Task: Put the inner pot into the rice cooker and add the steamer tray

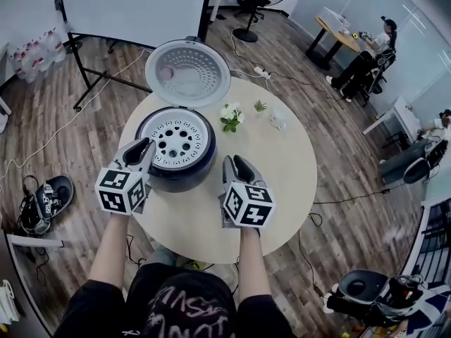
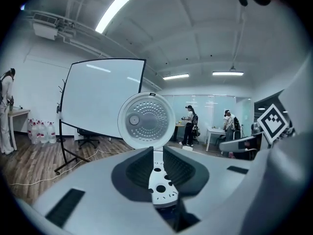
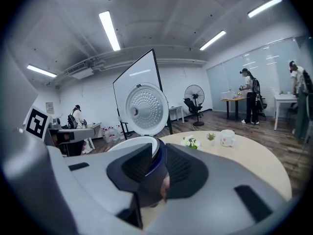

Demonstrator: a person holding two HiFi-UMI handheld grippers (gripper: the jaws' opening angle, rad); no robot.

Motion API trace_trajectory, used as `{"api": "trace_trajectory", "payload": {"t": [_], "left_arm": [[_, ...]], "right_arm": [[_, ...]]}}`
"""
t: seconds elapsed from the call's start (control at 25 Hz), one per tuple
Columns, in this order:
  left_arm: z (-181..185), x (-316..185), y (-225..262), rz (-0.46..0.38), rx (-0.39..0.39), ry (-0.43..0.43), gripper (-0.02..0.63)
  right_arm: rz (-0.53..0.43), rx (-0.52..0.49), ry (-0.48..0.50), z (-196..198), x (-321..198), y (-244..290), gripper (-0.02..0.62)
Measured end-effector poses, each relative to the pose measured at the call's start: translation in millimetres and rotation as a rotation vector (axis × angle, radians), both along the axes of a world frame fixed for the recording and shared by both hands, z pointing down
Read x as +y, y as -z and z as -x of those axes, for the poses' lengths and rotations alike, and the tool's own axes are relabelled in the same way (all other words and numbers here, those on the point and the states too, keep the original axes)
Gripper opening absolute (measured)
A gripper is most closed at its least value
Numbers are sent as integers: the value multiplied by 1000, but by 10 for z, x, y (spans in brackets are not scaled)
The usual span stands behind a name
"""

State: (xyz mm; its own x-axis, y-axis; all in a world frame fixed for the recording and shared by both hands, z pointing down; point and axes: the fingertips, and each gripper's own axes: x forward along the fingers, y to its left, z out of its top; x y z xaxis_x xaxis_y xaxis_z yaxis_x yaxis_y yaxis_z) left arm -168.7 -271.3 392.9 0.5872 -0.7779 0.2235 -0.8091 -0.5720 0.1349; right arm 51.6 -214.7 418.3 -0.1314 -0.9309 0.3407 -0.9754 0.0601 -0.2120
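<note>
The steamer tray (image 1: 174,141) sits in the rice cooker (image 1: 184,177), its lid (image 1: 187,72) up for access. The left gripper (image 1: 140,148) and right gripper (image 1: 235,166) flank it, the 2 empty with jaws narrow. The job looks done.

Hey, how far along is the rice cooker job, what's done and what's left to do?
Done: the white steamer tray sits in the mouth of the rice cooker. The inner pot would be beneath it, hidden from view.
In hand: nothing. The left claw and right claw hover beside the cooker, jaws narrowly apart and empty.
Left: apparently nothing of the task itself; the lid stands open.
</note>
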Motion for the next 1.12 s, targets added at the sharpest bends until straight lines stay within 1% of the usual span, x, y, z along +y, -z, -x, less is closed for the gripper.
{"api": "trace_trajectory", "payload": {"t": [0.2,0.48,0.64,0.76,0.88,1.0,1.12], "left_arm": [[-288,252,106,-45,3,-52,62],[-730,604,135,-65,41,-134,52],[-911,791,185,-97,41,-180,44],[-990,890,219,-115,52,-206,37],[-1009,991,274,-145,61,-223,25],[-1028,1064,315,-183,60,-239,21],[-1016,1074,341,-205,79,-232,15]], "right_arm": [[-40,-1,-81,-317,386,90,50],[-83,-31,-178,-717,999,170,5],[-109,-19,-226,-906,1308,210,5],[-141,-17,-255,-1020,1508,256,5],[-198,-10,-281,-1094,1698,330,5],[-224,19,-289,-1153,1839,365,5],[-244,34,-283,-1179,1929,367,5]]}}
